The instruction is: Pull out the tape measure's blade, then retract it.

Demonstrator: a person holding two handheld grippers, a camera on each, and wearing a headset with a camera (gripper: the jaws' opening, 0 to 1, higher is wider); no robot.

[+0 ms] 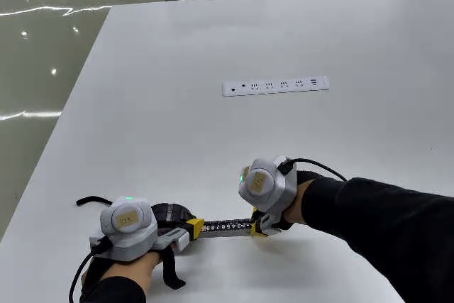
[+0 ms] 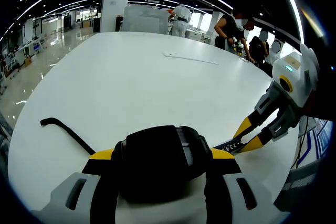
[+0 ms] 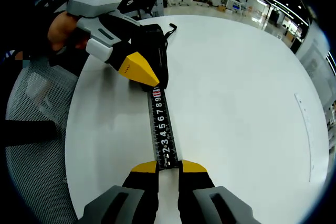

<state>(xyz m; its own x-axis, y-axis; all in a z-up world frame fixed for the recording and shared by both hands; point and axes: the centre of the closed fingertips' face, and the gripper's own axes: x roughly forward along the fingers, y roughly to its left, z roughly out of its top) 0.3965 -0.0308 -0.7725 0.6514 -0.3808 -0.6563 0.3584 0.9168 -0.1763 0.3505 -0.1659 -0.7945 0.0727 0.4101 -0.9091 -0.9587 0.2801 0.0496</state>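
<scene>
Slip risk: my right gripper [image 3: 168, 167] pinches the blade [image 3: 160, 124] at its tip, short length out; left gripper [image 1: 183, 223] clamps the tape measure case [image 2: 157, 166] on the white table [image 1: 284, 33]; I'd say an off-axis pull kinks it or it snaps back.

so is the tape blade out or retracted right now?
Out, partly: numbered blade spans from the case in the left gripper to the right gripper, shut on its tip.
</scene>
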